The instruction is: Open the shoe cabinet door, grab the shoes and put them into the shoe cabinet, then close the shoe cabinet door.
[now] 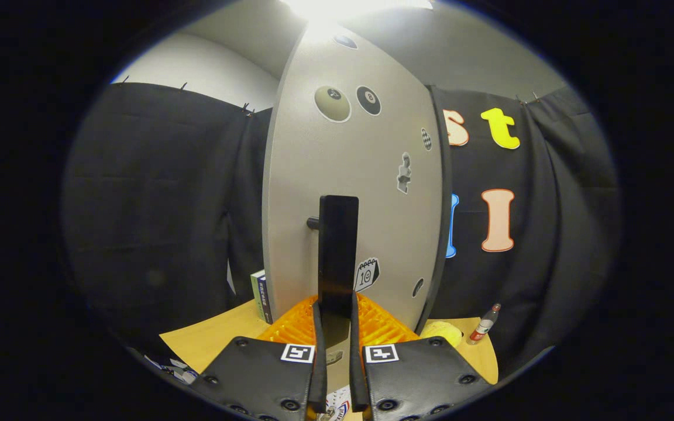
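Cabinet door (337,175): grey panel, stickers scattered on it, directly ahead.
Door handle (337,251): upright black bar.
Gripper (335,321): fingers clenched around the handle's lower end.

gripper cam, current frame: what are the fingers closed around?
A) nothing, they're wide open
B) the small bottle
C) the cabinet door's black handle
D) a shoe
C: the gripper has both fingers pressed on the lower end of the black handle, which stands upright on the grey shoe cabinet door; the small bottle stands apart, off to the side on the table.
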`<state>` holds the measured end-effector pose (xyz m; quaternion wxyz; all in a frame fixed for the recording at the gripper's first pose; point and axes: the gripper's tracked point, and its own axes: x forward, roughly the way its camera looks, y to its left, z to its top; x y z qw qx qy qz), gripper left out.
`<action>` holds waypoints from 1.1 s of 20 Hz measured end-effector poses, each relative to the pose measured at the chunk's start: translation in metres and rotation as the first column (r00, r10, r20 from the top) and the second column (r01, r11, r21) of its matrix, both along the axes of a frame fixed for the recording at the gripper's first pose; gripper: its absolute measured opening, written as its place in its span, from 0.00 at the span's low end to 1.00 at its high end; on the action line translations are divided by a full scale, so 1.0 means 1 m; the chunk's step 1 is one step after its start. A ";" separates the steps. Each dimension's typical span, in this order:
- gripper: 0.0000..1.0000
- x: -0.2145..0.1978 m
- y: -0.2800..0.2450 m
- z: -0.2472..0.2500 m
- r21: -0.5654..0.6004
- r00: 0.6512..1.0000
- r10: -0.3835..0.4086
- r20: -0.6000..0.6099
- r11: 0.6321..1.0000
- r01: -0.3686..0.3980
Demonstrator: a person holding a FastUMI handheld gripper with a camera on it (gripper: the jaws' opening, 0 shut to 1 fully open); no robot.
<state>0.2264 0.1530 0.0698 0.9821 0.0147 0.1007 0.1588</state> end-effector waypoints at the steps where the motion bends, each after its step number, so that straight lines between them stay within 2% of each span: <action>1: 0.17 -0.002 -0.004 0.000 -0.006 1.000 -0.014 0.001 1.000 0.014; 6: 0.17 -0.001 -0.030 0.001 -0.057 0.994 -0.110 0.018 0.992 0.111; 12: 0.16 -0.002 -0.062 0.005 -0.094 0.968 -0.248 0.046 0.963 0.252; 15: 0.15 -0.001 -0.078 0.010 -0.102 0.941 -0.327 0.086 0.937 0.335; 18: 0.13 0.003 -0.093 0.026 -0.086 0.900 -0.394 0.188 0.906 0.414; 19: 0.11 0.012 -0.092 0.030 -0.066 0.893 -0.396 0.213 0.906 0.418; 22: 0.08 0.013 -0.069 0.024 -0.003 0.914 -0.359 0.192 0.931 0.366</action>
